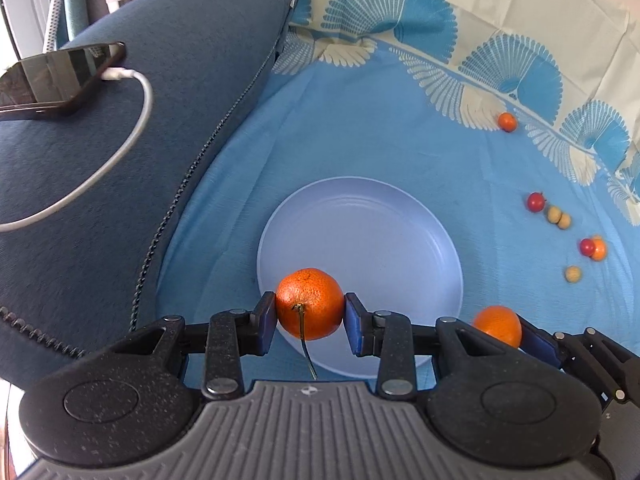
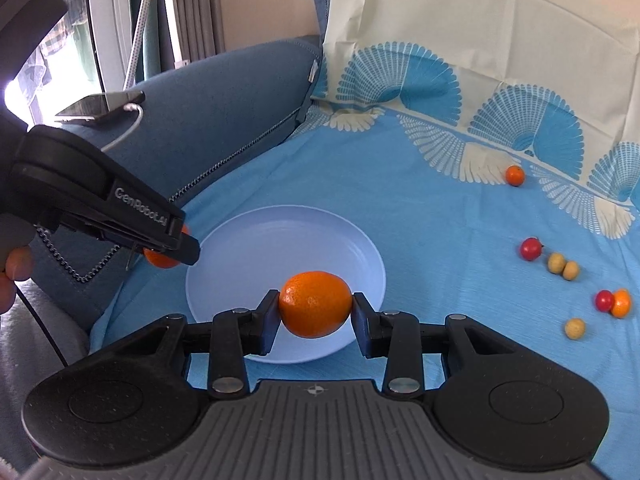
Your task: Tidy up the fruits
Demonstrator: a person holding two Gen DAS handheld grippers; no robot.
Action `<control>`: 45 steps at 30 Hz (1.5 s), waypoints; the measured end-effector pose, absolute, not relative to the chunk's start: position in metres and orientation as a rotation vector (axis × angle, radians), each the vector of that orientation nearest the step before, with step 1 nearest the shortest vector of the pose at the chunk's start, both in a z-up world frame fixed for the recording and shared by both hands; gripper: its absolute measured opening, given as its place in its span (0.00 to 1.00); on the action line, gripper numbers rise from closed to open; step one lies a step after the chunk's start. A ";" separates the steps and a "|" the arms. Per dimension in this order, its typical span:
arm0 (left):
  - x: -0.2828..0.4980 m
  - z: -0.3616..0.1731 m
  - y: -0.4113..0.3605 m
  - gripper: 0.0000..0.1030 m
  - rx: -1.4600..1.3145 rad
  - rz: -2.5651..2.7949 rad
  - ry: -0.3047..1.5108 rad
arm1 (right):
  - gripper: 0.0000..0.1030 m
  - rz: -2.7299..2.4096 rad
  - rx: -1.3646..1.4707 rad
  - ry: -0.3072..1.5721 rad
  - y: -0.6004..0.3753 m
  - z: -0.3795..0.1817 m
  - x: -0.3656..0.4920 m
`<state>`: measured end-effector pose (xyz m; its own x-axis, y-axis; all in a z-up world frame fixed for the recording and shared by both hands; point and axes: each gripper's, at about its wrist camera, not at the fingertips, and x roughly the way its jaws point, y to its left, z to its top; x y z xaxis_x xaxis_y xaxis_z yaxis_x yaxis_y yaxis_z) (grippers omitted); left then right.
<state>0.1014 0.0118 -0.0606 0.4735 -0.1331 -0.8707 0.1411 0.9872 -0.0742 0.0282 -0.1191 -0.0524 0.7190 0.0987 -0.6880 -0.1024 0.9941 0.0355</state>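
Observation:
My left gripper (image 1: 310,314) is shut on an orange with a stem (image 1: 309,303), held above the near rim of a pale blue plate (image 1: 360,232). My right gripper (image 2: 315,308) is shut on a second orange (image 2: 315,304) above the plate's (image 2: 256,240) near edge. In the left wrist view this second orange (image 1: 498,325) shows at the plate's right. In the right wrist view the left gripper's orange (image 2: 162,258) shows at the plate's left rim. The plate holds nothing.
Small fruits lie on the blue cloth to the right: a small orange (image 2: 515,175), red ones (image 2: 531,248) (image 2: 604,300), tan ones (image 2: 562,266) (image 2: 575,328). A blue cushion (image 1: 120,160) carries a phone (image 1: 60,76) on a charging cable at left.

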 end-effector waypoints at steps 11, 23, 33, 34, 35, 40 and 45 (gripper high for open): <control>0.129 -0.093 0.000 0.38 0.052 -0.149 1.114 | 0.39 0.129 -0.023 0.825 -0.112 -0.083 0.059; 0.150 -0.119 -0.008 0.49 0.128 -0.144 1.154 | 0.39 0.121 -0.087 0.859 -0.112 -0.099 0.072; 0.121 -0.077 -0.008 1.00 0.159 -0.155 1.022 | 0.86 0.103 -0.117 0.791 -0.116 -0.073 0.060; 0.114 -0.072 -0.005 1.00 0.154 -0.149 1.025 | 0.88 0.101 -0.109 0.791 -0.117 -0.069 0.055; 0.107 -0.067 -0.003 1.00 0.152 -0.144 1.022 | 0.90 0.098 -0.098 0.793 -0.118 -0.064 0.048; 0.065 -0.047 0.011 1.00 0.157 -0.081 0.986 | 0.93 0.099 -0.066 0.805 -0.120 -0.045 0.009; 0.033 -0.030 0.023 1.00 0.134 -0.053 0.958 | 0.96 0.057 -0.057 0.741 -0.127 -0.023 -0.020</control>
